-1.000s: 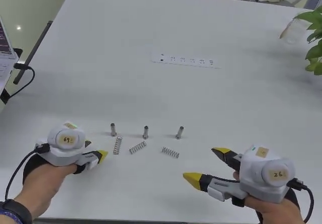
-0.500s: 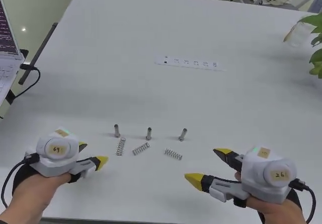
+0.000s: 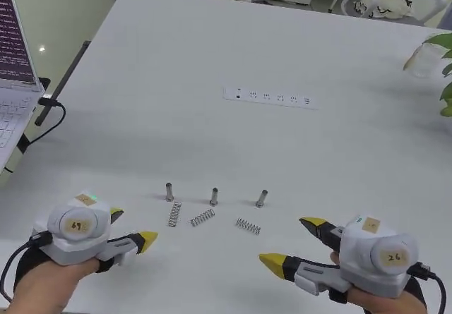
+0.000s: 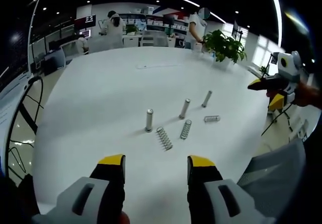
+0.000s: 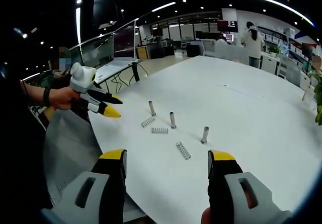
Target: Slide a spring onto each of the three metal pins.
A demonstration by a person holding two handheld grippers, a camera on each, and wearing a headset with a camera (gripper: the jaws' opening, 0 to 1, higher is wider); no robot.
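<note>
Three short metal pins (image 3: pixel 169 191) (image 3: pixel 214 196) (image 3: pixel 262 198) stand upright in a row on the white table. One spring lies flat in front of each: left (image 3: pixel 174 214), middle (image 3: pixel 203 217), right (image 3: pixel 248 226). My left gripper (image 3: pixel 133 226) hovers open at the front left, a little short of the left spring, holding nothing. My right gripper (image 3: pixel 291 242) is open and empty at the front right, near the right spring. The left gripper view shows the pins (image 4: pixel 185 108) and springs (image 4: pixel 164 138) ahead of its jaws. The right gripper view shows the same pins (image 5: pixel 172 120) and springs (image 5: pixel 183 150).
A white power strip (image 3: pixel 266 97) lies mid-table beyond the pins. A laptop (image 3: pixel 14 60) and a black cable (image 3: pixel 42 127) sit off the table's left edge. A plant (image 3: pixel 441 67) stands at the far right. The table's front edge runs just under both grippers.
The head camera has shifted, so the whole scene sits lower and further right. The left gripper has drawn back slightly from the springs. Pins and springs lie as before.
</note>
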